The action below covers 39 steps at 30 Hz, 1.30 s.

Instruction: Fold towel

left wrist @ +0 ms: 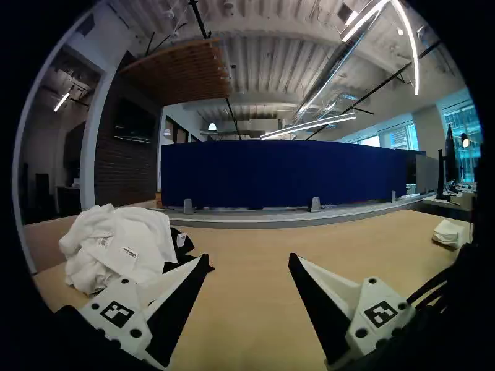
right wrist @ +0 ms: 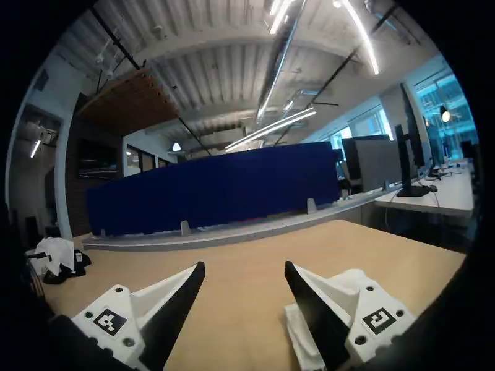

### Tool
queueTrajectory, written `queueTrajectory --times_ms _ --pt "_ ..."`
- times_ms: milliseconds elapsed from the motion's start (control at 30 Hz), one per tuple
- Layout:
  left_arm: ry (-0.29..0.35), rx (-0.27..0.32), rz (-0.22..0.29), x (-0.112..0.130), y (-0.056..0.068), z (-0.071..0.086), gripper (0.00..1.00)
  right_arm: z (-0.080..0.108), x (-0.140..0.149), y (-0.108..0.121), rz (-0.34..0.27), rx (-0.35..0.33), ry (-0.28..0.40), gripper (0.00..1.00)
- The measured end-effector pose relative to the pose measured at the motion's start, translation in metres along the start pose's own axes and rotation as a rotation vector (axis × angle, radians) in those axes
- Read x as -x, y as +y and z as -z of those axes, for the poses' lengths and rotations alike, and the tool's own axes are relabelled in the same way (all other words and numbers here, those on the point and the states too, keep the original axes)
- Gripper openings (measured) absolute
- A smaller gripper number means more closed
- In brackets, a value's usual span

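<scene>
Left gripper view: left gripper (left wrist: 247,256) is hovering low over the wooden table (left wrist: 260,297), fingers spread wide and gripping nothing, bare tabletop showing between them. Blue partition (left wrist: 278,173) is running along the table's far edge, so I'm taking it as the reference.

- Crumpled towel pile (left wrist: 117,244) is lying on the table on the near side of the blue partition, toward its left end, just beyond the left-hand finger. Can't tell if the finger is touching it.
- Dark item (left wrist: 180,242) is poking out from under the pile on the side facing the partition's middle.
- Folded towel (left wrist: 448,234) is sitting in front of the partition's right end, well apart from the pile.
- Monitor (left wrist: 448,162) is standing past the partition's right end.

Right gripper view: right gripper (right wrist: 244,266) is hanging released, fingers wide and nothing between them, pointing at the blue partition (right wrist: 210,185) across the table (right wrist: 260,247).

- Folded towel (right wrist: 296,334) is lying flat on the table on the near side of the partition, directly under the right-hand finger. Contact or a gap, can't tell.
- Crumpled towel pile (right wrist: 54,252) is showing small in front of the partition's left end, the dark item (right wrist: 71,267) sitting beneath it.
- Monitor (right wrist: 405,157) is standing on a white desk (right wrist: 442,198) beyond the partition's right end.
</scene>
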State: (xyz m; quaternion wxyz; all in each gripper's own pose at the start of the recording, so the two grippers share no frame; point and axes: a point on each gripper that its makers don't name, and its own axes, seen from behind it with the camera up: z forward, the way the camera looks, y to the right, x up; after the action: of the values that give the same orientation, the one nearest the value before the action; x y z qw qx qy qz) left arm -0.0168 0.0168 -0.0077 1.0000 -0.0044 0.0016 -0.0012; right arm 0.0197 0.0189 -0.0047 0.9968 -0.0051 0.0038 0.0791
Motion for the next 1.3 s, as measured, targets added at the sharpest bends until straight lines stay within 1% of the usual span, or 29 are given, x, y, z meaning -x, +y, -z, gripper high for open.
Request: queueTrajectory --times_ms 600,1067,1300 --pt "0.0 0.0 0.0 0.0 -0.001 0.001 0.95 0.002 0.015 -0.013 0.119 -0.015 -0.002 1.0" --pt "0.0 0.0 0.0 0.0 -0.001 0.001 0.95 0.001 0.021 -0.019 0.158 -0.023 -0.007 1.0" --pt "0.0 0.0 0.0 0.0 0.0 0.001 0.95 0.0 0.022 -0.018 0.158 -0.026 -0.007 1.0"
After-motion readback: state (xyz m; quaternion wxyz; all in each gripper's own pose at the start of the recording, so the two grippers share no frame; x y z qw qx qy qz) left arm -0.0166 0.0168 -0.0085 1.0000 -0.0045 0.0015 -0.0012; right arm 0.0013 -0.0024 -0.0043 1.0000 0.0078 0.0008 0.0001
